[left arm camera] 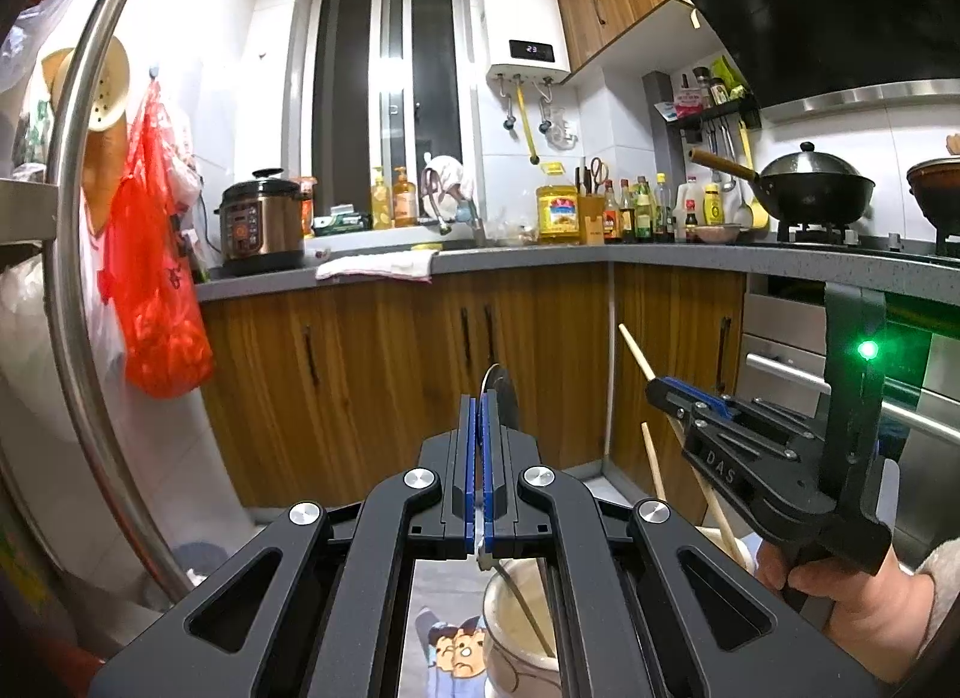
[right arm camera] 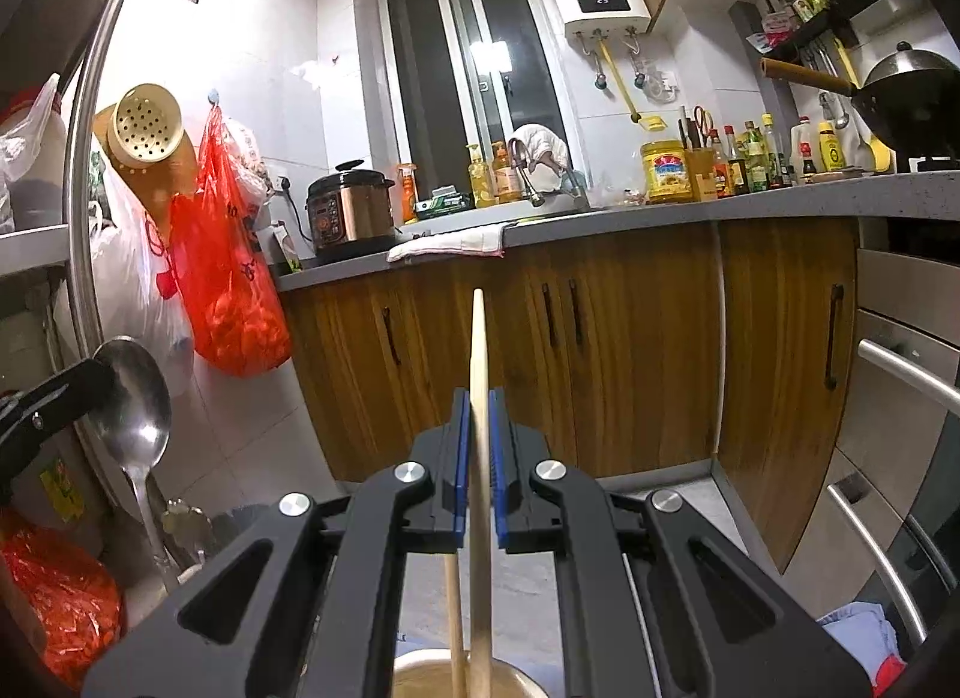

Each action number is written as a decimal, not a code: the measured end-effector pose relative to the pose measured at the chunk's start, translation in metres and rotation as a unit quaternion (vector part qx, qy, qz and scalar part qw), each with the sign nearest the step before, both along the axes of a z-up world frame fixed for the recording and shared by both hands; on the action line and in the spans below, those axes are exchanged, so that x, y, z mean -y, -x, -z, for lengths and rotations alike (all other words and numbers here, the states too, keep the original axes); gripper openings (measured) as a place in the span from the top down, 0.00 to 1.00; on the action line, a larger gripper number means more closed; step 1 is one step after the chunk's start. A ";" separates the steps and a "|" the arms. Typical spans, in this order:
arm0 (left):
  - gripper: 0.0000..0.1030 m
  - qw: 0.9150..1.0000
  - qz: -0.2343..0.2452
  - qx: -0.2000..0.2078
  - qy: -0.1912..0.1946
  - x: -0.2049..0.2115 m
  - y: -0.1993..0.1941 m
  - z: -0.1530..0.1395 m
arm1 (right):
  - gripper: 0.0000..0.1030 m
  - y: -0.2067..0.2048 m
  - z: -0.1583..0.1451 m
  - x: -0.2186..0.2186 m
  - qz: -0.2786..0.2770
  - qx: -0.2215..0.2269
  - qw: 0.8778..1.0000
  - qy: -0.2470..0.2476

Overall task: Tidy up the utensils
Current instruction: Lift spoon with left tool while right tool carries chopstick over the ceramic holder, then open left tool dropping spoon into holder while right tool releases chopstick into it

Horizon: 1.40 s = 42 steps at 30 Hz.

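Jaws of left gripper pinching a spoon, right gripper clamping a chopstick.

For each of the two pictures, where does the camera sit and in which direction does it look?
Left wrist view: sits on the left gripper, looks level across the kitchen at the counter; jaws shut on a spoon; the right gripper and a hand show.
Right wrist view: sits on the right gripper, faces the same counter; jaws shut on a chopstick.
Both share the window, cooker, red bag.
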<state>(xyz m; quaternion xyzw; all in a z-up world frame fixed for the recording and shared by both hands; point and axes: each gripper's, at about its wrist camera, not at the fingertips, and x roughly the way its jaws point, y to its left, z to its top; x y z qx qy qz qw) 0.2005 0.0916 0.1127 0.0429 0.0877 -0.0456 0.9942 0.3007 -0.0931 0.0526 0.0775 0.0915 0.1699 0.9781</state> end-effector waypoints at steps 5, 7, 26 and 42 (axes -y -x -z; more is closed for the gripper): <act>0.98 1.000 0.001 -0.002 0.000 0.000 0.001 0.002 | 0.94 0.003 0.006 0.007 -0.002 -0.008 1.000 -0.008; 0.98 1.000 0.001 -0.003 0.001 -0.001 0.001 0.003 | 0.94 0.007 0.008 0.009 -0.005 -0.010 1.000 -0.007; 0.97 0.999 0.027 -0.046 -0.004 0.022 0.004 0.047 | 0.94 0.048 0.037 0.031 -0.042 -0.064 0.997 0.007; 0.96 0.998 0.029 -0.062 -0.014 0.033 -0.019 0.048 | 0.93 0.044 0.037 0.040 -0.042 -0.075 0.996 0.003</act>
